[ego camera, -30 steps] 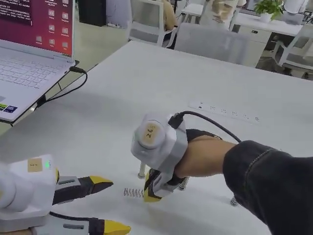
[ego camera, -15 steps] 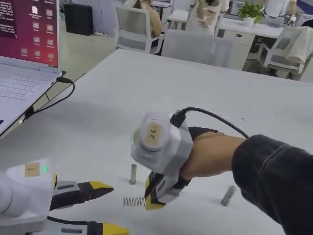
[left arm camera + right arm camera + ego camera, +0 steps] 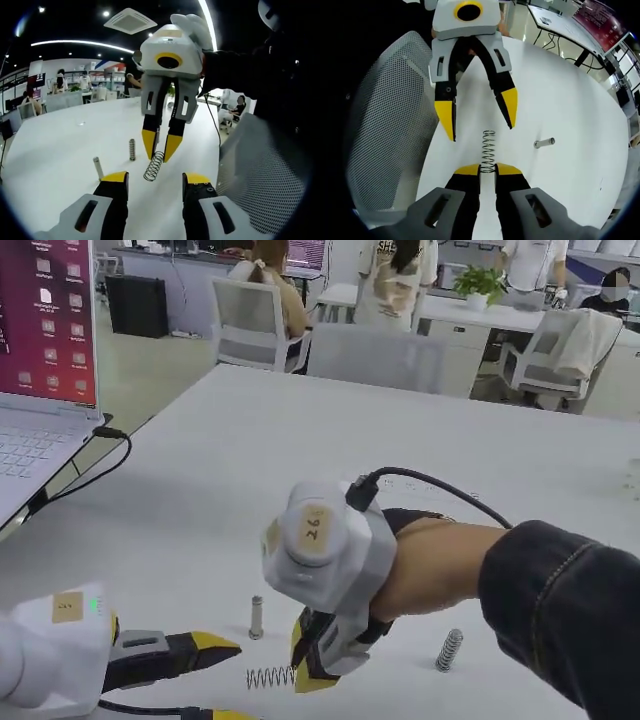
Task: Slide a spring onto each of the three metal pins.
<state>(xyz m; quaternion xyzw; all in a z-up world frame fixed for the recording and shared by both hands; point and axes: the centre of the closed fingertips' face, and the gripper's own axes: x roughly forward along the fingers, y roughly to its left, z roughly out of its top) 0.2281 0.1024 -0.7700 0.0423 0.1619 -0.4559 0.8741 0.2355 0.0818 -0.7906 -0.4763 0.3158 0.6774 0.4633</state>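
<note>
Coiled wire spring (image 3: pixel 488 150) in right tool (image 3: pixel 488 170)

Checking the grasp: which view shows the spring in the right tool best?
Right gripper view: the spring lies full length, one end pinched in the right tool. Left gripper view shows it foreshortened; head view, small beside the tool.

The surface (image 3: pixel 300 440) is smooth and matt white, with only a faint sheen. The right claw (image 3: pixel 488 170) and the left claw (image 3: pixel 156 178) share glossy white plastic housings, matt black arms and yellow tips that look like plastic. The spring (image 3: pixel 488 142) is thin, bright metal wire. The pin (image 3: pixel 256 617) is duller grey metal. The sleeve (image 3: pixel 560 610) is dark, coarse cloth, much like denim. The chair back (image 3: pixel 385 125) is grey mesh.
</note>
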